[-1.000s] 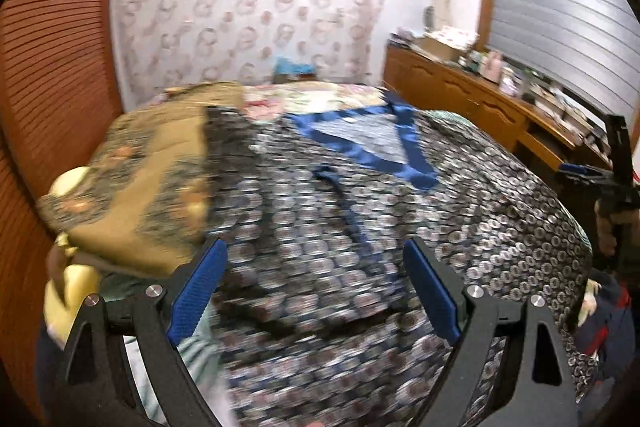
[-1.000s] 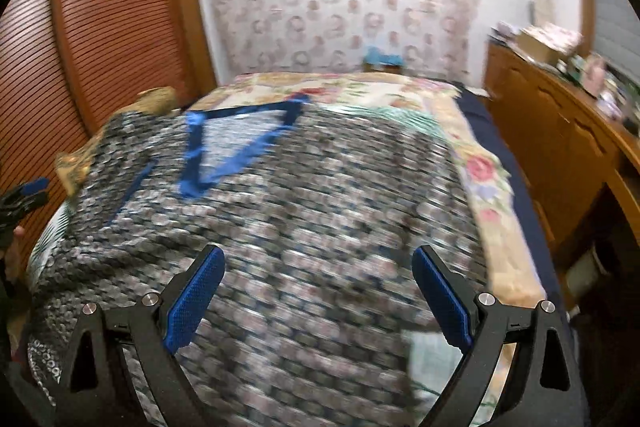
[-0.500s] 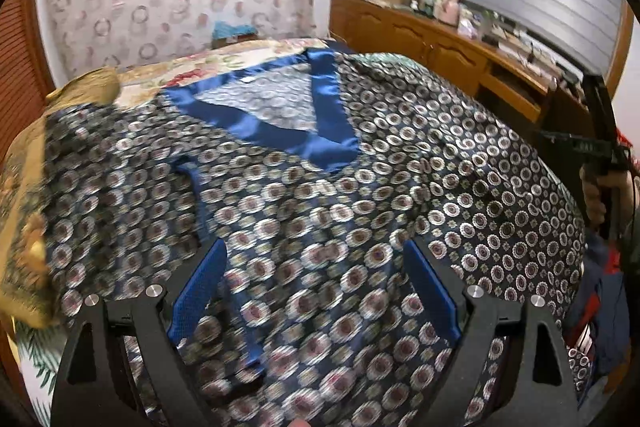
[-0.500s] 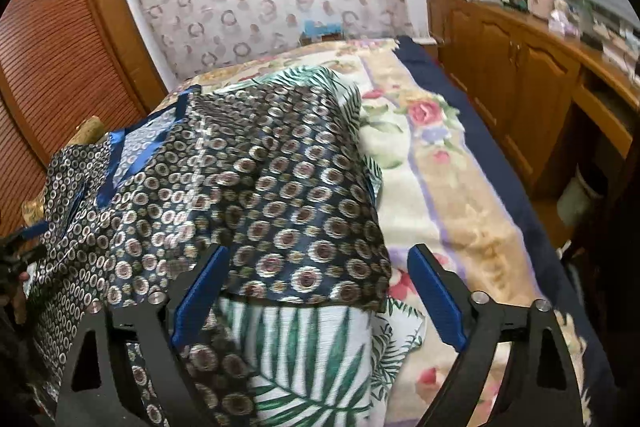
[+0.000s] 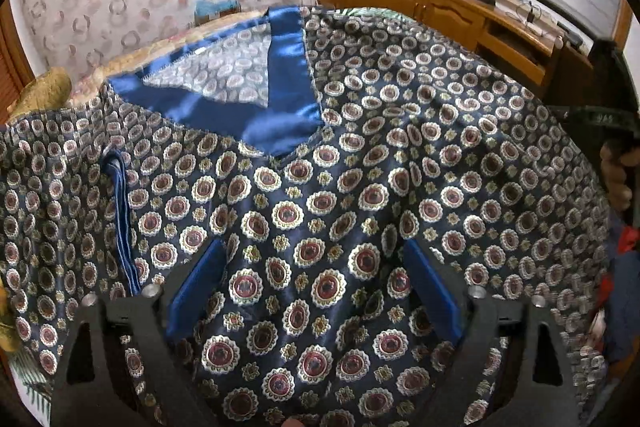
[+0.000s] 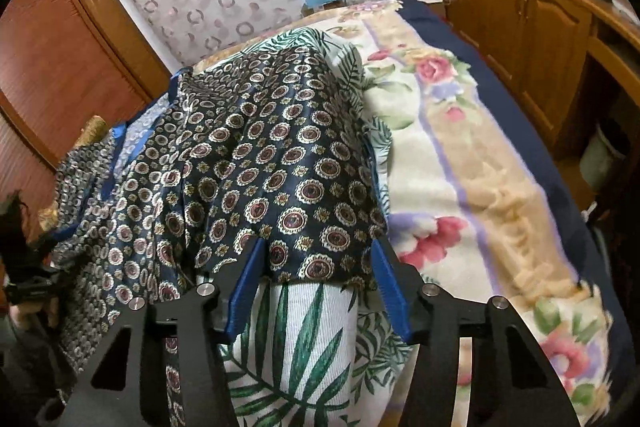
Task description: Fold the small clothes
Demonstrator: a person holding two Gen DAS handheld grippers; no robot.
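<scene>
L tool (image 5: 310, 291): jaws wide, over top (image 5: 360, 187) – lining up a grab.
R tool (image 6: 318, 277): closing on hem at 12 o'clock – not pinched yet.

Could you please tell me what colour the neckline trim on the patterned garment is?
The neckline trim is shiny royal blue, clearest in the left wrist view.

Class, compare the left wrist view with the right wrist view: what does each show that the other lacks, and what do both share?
Only the left wrist view shows the blue satin V-neck head-on and the left gripper, wide open over the cloth. Only the right wrist view shows the leaf-print fabric, the floral blanket and the right gripper, which has just been closing around the hem. Both show the medallion-print garment.
</scene>
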